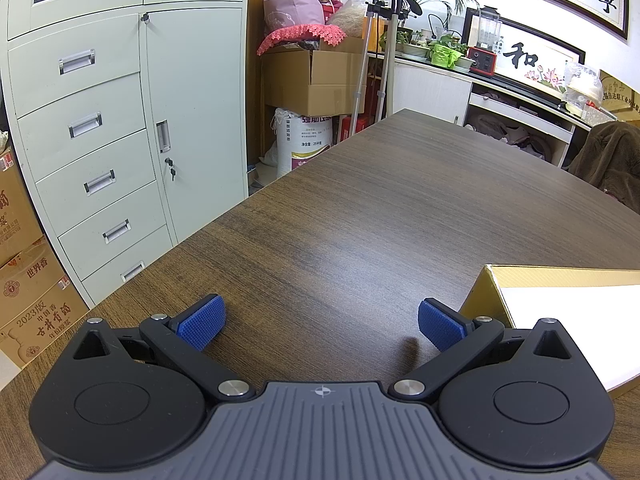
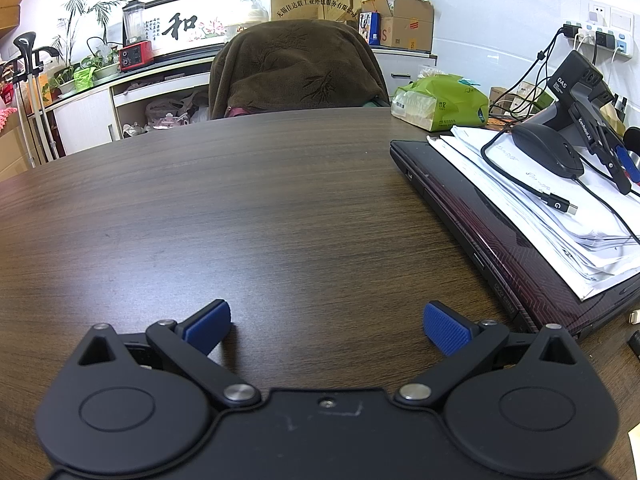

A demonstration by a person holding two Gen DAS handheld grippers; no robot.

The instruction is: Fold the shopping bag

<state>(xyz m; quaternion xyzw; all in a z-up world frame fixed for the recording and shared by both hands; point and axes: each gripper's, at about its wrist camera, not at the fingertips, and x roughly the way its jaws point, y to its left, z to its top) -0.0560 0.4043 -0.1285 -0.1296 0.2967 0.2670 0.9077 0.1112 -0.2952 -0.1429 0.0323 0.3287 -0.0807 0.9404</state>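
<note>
A gold shopping bag [image 1: 560,312] with a white face lies flat on the dark wooden table [image 1: 360,208], at the lower right of the left wrist view. My left gripper [image 1: 320,324] is open just left of the bag's near corner, its right blue pad [image 1: 440,326] close to the gold edge, nothing between the fingers. In the right wrist view the bag does not show. My right gripper [image 2: 326,326] hovers open over bare table [image 2: 240,200], holding nothing.
A closed laptop [image 2: 500,240] under a stack of papers [image 2: 540,200], a mouse [image 2: 548,152] and cables fill the table's right side, with a green tissue pack [image 2: 440,104] behind. A blanket-draped chair [image 2: 296,68] stands at the far edge. Filing cabinets [image 1: 120,140] and boxes stand left.
</note>
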